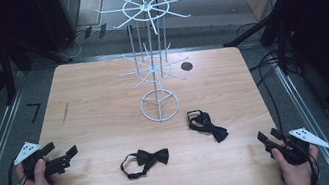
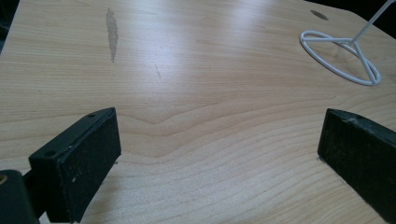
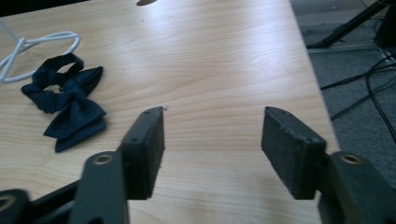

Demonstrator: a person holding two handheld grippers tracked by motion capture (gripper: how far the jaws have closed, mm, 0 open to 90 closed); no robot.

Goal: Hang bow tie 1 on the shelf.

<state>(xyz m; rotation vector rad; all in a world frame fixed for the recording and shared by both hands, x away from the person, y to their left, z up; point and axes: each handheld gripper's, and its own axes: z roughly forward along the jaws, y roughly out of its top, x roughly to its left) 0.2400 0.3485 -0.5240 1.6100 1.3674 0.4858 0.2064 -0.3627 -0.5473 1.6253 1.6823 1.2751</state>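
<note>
Two matte black jaws with flat, faintly scuffed rubbery pads rise at the bottom of the right gripper view, set apart with bare wood between them; the right gripper (image 3: 212, 140) grips nothing. Just beyond them to the left lies a bow tie (image 3: 70, 109) of soft dark fabric, its neck strap looped into a ring behind the pleated wings. From above it reads as black (image 1: 207, 125) and sits right of centre, near the wire rack's base, with the right gripper (image 1: 270, 136) at the table's near right corner, well apart from it. A second bow tie (image 1: 146, 161), same cloth and shape, lies flat near the front middle, its strap curled to the left.

Wide-spread pads show in the left gripper view too, the left gripper (image 2: 219, 140) holding nothing over pale wood. That view picks out a grey smear (image 2: 112, 32) in the grain and the rack's thin white wire base ring (image 2: 343, 56). From above, the left gripper (image 1: 64, 157) rests at the near left edge, a grey three-cornered plate on top, and the rack (image 1: 151, 49) stands tall with two tiers of radiating hooks. The table (image 1: 88, 105) is light laminate with rounded corners
</note>
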